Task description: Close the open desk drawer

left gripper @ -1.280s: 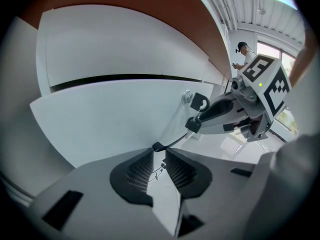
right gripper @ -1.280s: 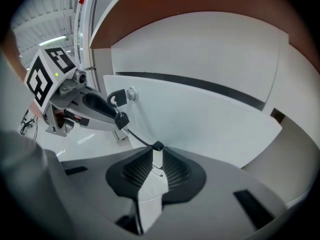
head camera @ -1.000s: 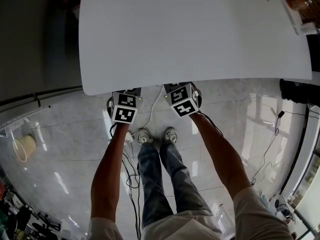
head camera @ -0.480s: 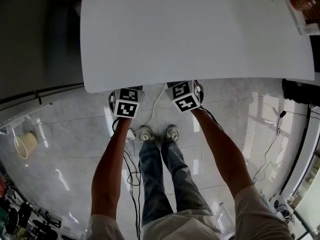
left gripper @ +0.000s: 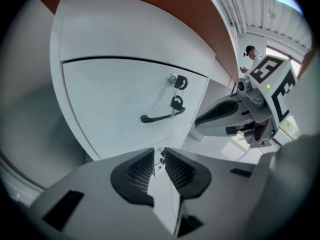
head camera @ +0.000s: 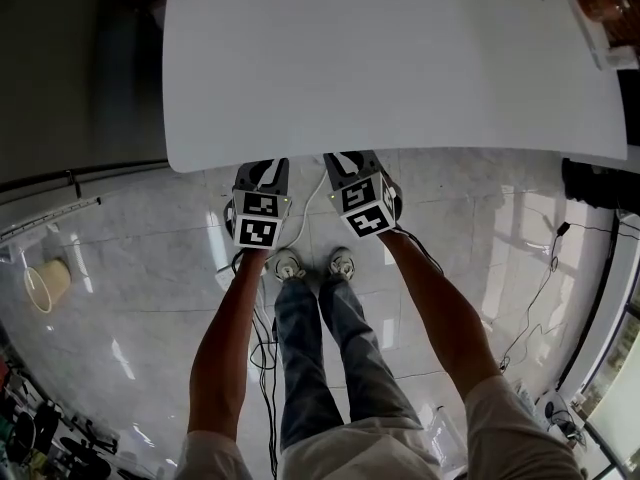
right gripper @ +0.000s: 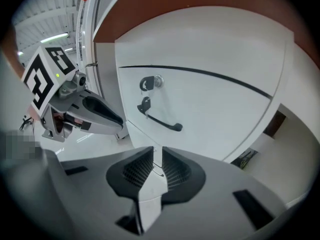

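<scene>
- Beneath the surface (head camera: 400, 58) edge sits the drawer (left gripper: 120, 99), white front toward the person; seemingly near flush, though that is hard to judge.
- Probably stiff and free-sliding: press flat beside its handle (left gripper: 159, 117), clear of the keys (left gripper: 176, 103).
- Left hand-held gripper (left gripper: 158, 151): jaws just narrowed, slightly parted, empty. Right hand-held gripper (right gripper: 157, 150): slightly parted, touching nothing.

right gripper (right gripper: 157, 151) aimed at the white drawer front (right gripper: 220, 114), jaws a narrow slit apart, nothing between them. dark handle (right gripper: 161, 121) sits just above the tips, and over it a lock (right gripper: 157, 80) with a key (right gripper: 146, 84) in it, fob (right gripper: 145, 104) dangling.
</scene>
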A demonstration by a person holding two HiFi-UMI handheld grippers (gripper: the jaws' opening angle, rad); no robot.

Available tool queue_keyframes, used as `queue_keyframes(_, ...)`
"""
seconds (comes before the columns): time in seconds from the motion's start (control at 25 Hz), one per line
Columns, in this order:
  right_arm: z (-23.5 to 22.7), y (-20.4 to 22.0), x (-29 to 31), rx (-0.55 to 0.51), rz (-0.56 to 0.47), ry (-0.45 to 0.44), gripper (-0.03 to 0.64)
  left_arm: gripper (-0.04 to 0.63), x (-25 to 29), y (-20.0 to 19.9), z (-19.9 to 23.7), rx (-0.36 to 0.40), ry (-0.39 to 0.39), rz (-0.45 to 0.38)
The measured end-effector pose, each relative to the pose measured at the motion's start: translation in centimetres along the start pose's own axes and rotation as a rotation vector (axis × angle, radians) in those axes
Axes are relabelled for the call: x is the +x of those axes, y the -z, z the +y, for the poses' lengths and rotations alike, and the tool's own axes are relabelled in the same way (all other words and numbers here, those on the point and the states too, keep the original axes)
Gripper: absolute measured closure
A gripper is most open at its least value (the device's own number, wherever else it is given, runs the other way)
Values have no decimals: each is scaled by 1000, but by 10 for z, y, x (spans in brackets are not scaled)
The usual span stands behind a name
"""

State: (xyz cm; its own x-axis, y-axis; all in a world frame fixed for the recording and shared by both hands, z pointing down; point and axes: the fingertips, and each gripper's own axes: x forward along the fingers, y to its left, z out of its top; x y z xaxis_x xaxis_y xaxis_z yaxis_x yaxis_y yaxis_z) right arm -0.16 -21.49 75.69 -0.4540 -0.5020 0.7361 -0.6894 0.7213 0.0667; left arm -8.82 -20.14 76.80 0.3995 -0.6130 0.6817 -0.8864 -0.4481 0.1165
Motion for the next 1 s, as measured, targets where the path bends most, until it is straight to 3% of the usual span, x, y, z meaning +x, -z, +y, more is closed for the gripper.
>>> queue_keyframes(0.08, 7, 3, -8, 23, -12, 0, 572, 526, -6, 0, -7, -11, 11, -10)
queue_keyframes(0.16, 16, 6, -16, 39, -17, -10, 598, 582, -14, 0, -15, -17, 28, -21)
queue_keyframes(0.44, 27, -1, -45, 60, -42, -2, 598, 583, -38, -5, -30, -11, 27, -49)
queue_keyframes(0.8, 32, -75, -132, 88, -196, 57, 598, 583, -111, -83, -78, 25, 40, -188)
queue_keyframes(1.0, 28, -129, -193, 93, -314, 94, 598, 583, -169, -142, -85, 82, -2, -279)
